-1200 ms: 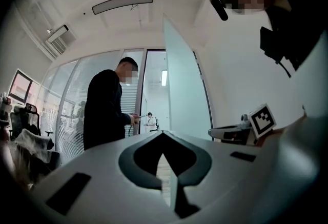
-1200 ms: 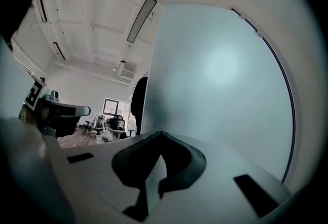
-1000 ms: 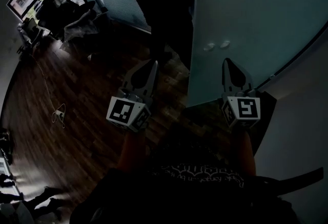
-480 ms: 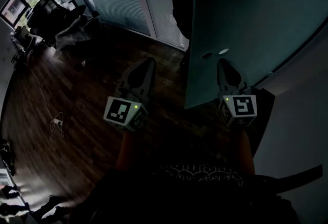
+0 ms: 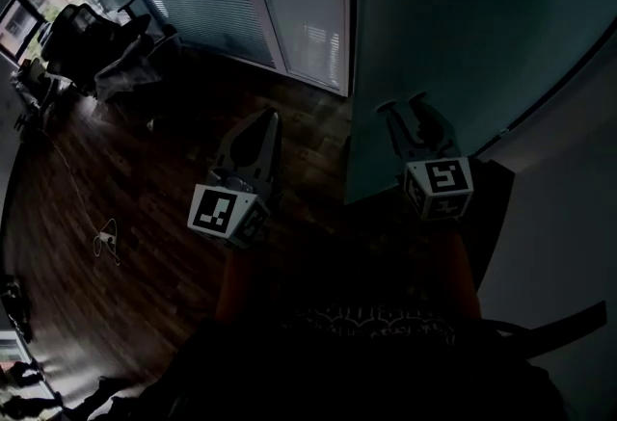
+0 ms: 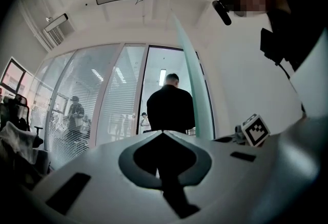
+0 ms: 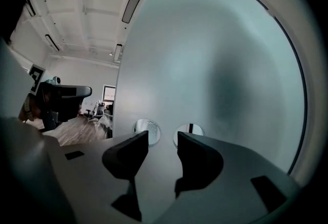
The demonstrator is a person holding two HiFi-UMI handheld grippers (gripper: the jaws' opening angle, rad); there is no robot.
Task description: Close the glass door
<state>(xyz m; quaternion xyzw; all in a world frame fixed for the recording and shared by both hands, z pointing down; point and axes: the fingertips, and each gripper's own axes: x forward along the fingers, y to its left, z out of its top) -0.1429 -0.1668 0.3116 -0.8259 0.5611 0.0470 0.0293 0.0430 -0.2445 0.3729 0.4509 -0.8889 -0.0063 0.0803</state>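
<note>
Left gripper view, person (image 6: 169, 107) in doorway (image 6: 156, 66), glass door (image 6: 199, 110) edge alongside, blinds (image 6: 82, 110) left

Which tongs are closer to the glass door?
Right. The right tongs, jaws just opened with nothing between them, point close up at the face of the glass door. The left tongs, shut, hang over the wooden floor, left of its edge.

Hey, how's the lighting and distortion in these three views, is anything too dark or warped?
Head view: badly underexposed, wooden floor and glass door barely readable, corners black. Left gripper view: bright, even light, strong fisheye bending the window frames. Right gripper view: the door fills it, softly lit with a darker patch mid-pane, its edge bowed into an arc.
</note>
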